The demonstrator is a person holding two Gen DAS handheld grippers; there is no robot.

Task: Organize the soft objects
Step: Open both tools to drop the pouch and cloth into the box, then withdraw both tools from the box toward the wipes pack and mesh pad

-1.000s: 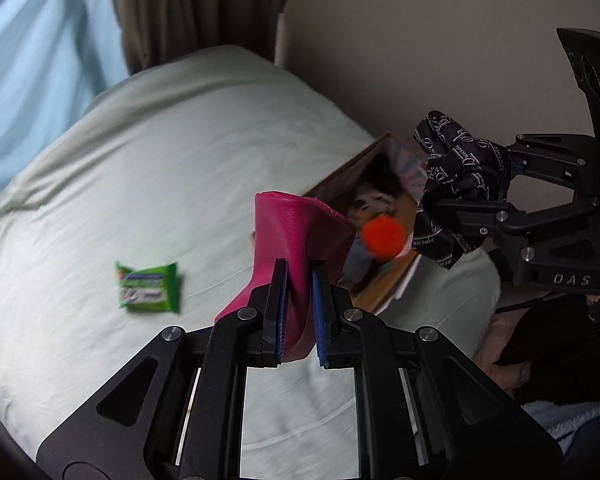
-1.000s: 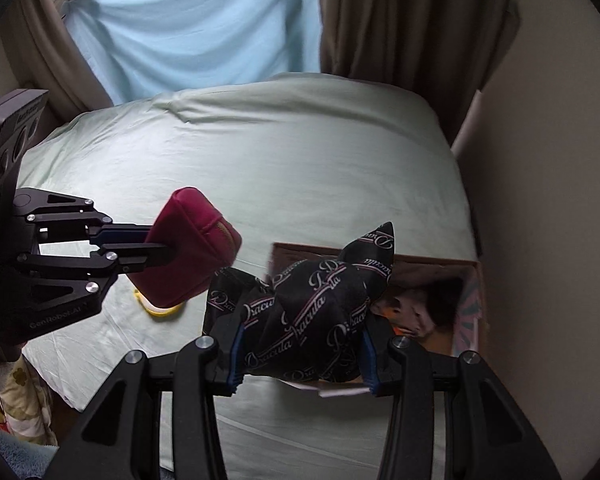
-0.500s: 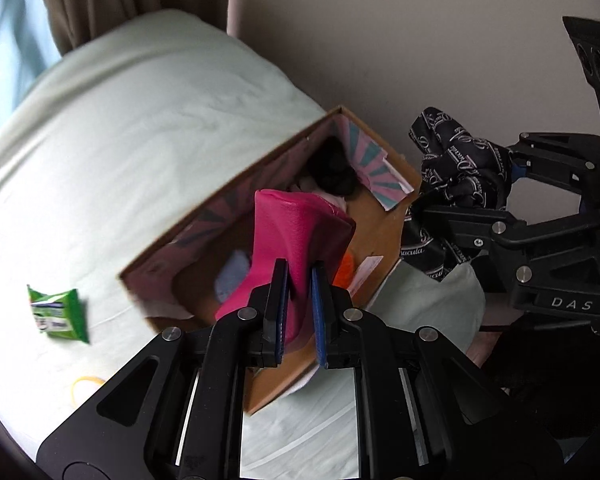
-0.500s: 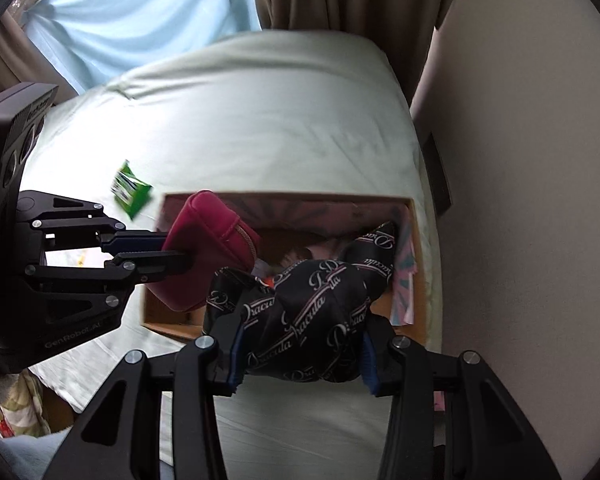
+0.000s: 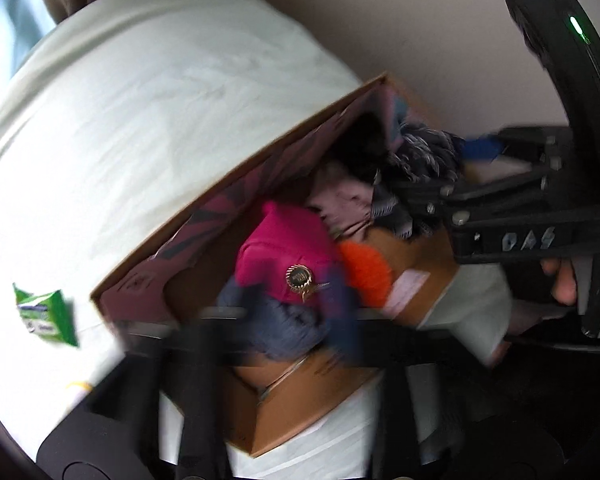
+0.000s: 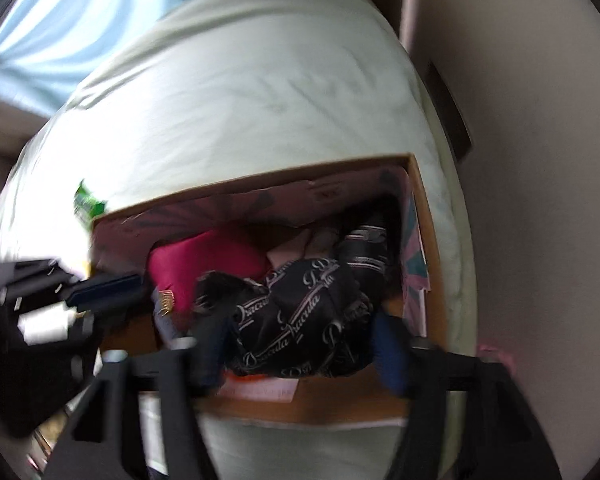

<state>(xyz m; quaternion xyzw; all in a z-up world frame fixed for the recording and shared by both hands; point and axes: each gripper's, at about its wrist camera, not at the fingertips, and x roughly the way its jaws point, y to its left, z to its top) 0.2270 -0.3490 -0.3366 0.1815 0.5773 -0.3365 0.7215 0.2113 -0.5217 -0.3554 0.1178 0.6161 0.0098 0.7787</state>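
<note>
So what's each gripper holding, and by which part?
Nothing gripped: both jaws are opening around the pink pouch (left gripper) and black printed bag (right gripper).

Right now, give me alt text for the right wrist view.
A black printed pouch sits in an open cardboard box on a bed, between the right gripper's opening jaws. A pink pouch lies beside it.
</note>
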